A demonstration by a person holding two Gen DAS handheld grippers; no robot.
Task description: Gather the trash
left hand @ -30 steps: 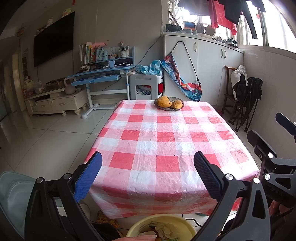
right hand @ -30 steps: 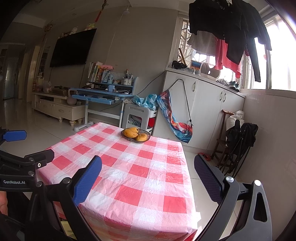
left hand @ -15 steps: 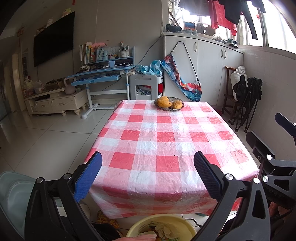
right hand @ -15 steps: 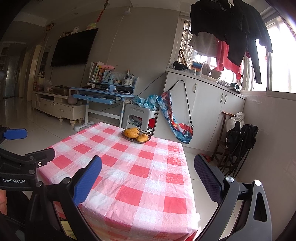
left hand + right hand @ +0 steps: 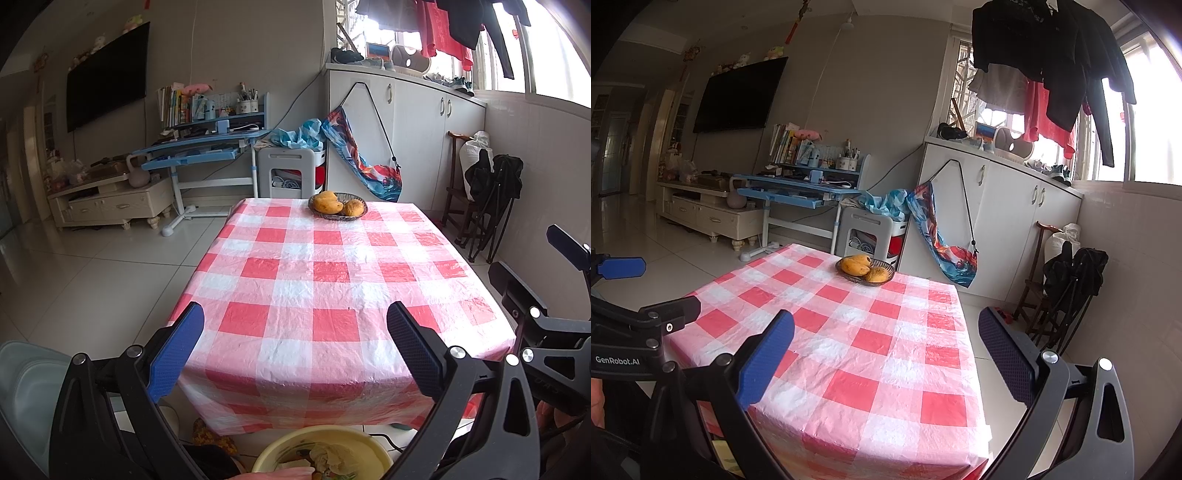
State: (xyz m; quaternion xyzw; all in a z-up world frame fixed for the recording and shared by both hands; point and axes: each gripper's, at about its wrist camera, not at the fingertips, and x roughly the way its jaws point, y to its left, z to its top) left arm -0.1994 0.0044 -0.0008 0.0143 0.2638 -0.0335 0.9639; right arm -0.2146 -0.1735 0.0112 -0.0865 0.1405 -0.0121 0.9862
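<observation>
Both tools hang short of the table's near edge. The left gripper [image 5: 295, 347] holds its blue ribbed pads wide apart with nothing between them; the right gripper [image 5: 886, 354] is likewise spread and empty. The table [image 5: 332, 280] wears a crinkled, glossy plastic cloth in red and white checks, draping over all its sides, its whole top bare except at the far end, where a shallow woven basket [image 5: 338, 211] carries smooth yellow mangoes [image 5: 327, 204]. Below the near edge sits a round pale-yellow basin [image 5: 325, 456] holding crumpled trash [image 5: 328, 458]. Glossy tiled floor [image 5: 110, 273] lies open to the left.
</observation>
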